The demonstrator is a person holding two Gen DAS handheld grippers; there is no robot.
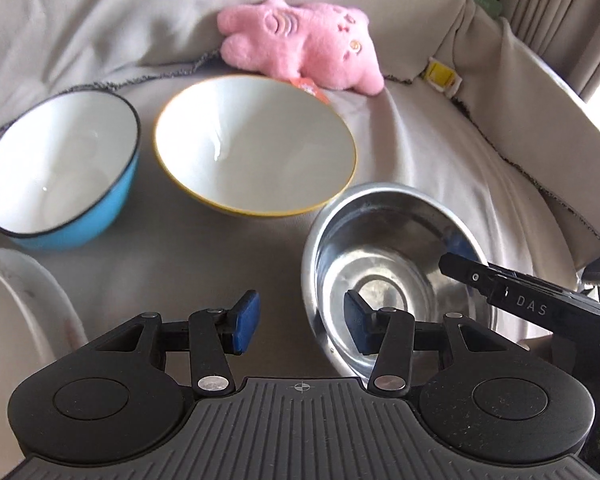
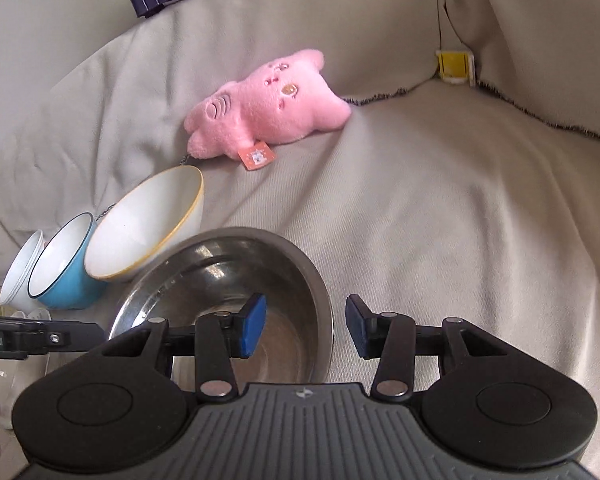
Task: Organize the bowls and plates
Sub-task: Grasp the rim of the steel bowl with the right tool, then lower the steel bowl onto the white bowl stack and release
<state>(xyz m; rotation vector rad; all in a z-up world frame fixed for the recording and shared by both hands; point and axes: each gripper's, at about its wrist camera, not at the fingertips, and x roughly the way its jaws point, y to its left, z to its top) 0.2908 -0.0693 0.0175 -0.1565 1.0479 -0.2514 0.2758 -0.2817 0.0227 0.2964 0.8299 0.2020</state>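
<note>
Left wrist view: the left gripper (image 1: 302, 326) points level and forward over the sofa seat (image 1: 204, 264), its blue-padded jaws apart and holding nothing. Its right pad sits inside the near-left rim of the steel bowl (image 1: 384, 276), its left pad outside over bare fabric. The steel bowl stands on the seat, tilted a little toward the camera. Behind it, touching its far rim, is the yellow-rimmed white bowl (image 1: 256, 144), and beside that the blue bowl (image 1: 60, 172), both tipped. A white plate (image 1: 24, 308) shows at the left edge. A pink plush toy (image 1: 304, 44) lies against the back cushion. The right gripper (image 1: 456, 264) comes in from the right over the steel bowl's far-right rim.

Right wrist view: the right gripper (image 2: 306, 328) angles down at the seat (image 2: 440, 220), jaws apart and empty, straddling the right wall of the steel bowl (image 2: 224, 280). The yellow-rimmed white bowl (image 2: 148, 224), blue bowl (image 2: 64, 268) and stacked white bowls (image 2: 20, 272) line up toward the left edge. The plush toy (image 2: 268, 108) rests by the back cushion.
</note>
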